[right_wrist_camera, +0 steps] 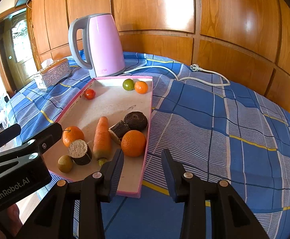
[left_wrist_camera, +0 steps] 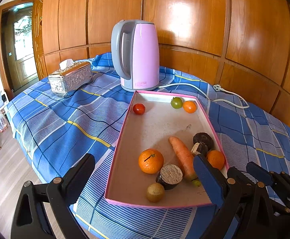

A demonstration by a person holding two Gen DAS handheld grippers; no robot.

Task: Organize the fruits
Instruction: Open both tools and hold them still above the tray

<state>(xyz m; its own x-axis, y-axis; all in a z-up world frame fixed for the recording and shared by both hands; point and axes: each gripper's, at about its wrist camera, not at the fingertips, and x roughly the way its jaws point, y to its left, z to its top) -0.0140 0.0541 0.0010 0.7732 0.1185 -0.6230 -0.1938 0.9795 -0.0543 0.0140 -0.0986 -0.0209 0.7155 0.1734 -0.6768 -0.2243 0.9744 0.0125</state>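
A pink-rimmed tray point(left_wrist_camera: 123, 131) point(right_wrist_camera: 147, 119) lies on the blue checked cloth. At its near end lie a large orange point(left_wrist_camera: 150, 161) point(right_wrist_camera: 72, 135), a carrot point(left_wrist_camera: 181, 154) point(right_wrist_camera: 102, 137), a second orange point(left_wrist_camera: 215, 159) point(right_wrist_camera: 133, 143), a brownish-green fruit point(left_wrist_camera: 155, 192) point(right_wrist_camera: 65, 163) and dark cut pieces point(left_wrist_camera: 169, 176) point(right_wrist_camera: 80, 151). At the far end sit a red fruit point(left_wrist_camera: 139, 108) point(right_wrist_camera: 90, 94), a green fruit point(left_wrist_camera: 176, 102) point(right_wrist_camera: 128, 84) and a small orange point(left_wrist_camera: 189, 106) point(right_wrist_camera: 141, 87). My left gripper point(left_wrist_camera: 143, 169) is open over the near end, empty. My right gripper point(right_wrist_camera: 143, 159) is open over the tray's right rim, empty.
A pink kettle point(left_wrist_camera: 137, 53) point(right_wrist_camera: 99, 43) stands behind the tray, its white cord and plug point(left_wrist_camera: 218, 87) point(right_wrist_camera: 194, 67) trailing right. A silver tissue box point(left_wrist_camera: 70, 78) point(right_wrist_camera: 52, 74) sits at the far left. Wooden panels back the table. The floor drops off to the left.
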